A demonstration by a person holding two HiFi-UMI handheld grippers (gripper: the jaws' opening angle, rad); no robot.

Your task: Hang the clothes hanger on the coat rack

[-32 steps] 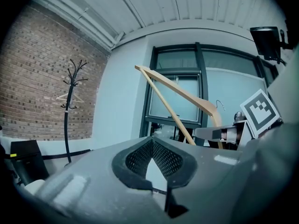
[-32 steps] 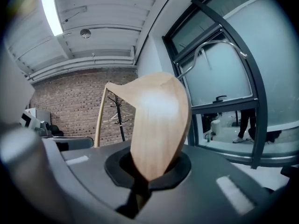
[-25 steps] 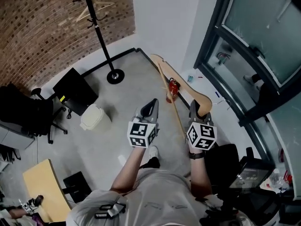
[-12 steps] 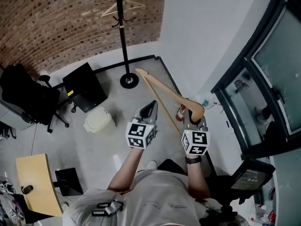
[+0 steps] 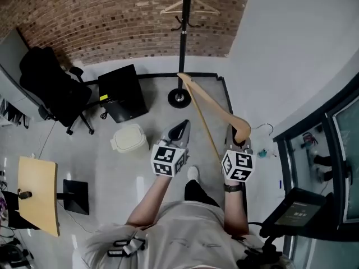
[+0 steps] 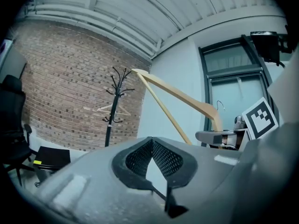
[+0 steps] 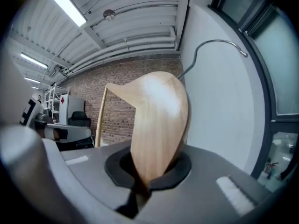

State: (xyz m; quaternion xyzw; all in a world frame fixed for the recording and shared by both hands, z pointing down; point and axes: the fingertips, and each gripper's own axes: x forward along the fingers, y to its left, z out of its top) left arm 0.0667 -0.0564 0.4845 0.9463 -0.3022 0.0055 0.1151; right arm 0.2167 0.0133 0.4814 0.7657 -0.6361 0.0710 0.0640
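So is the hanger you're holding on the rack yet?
Not yet: the right gripper grips the hanger, well short of the coat rack.

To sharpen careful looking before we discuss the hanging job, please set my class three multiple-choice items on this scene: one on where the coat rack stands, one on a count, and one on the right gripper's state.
1. Where does the coat rack stand?
A. In front of the brick wall
B. Beside the wooden desk
C. Behind the person

2. How many hangers already hang on it?
A. None
B. One
C. Three

3. What is the right gripper doing?
A. Open, empty
B. Shut, empty
C. Shut on the wooden clothes hanger

Answers:
1 A: the head view shows brick right behind the rack.
2 B: only one shows among its hooks.
3 C: the right gripper view shows its jaws clamping the wood.
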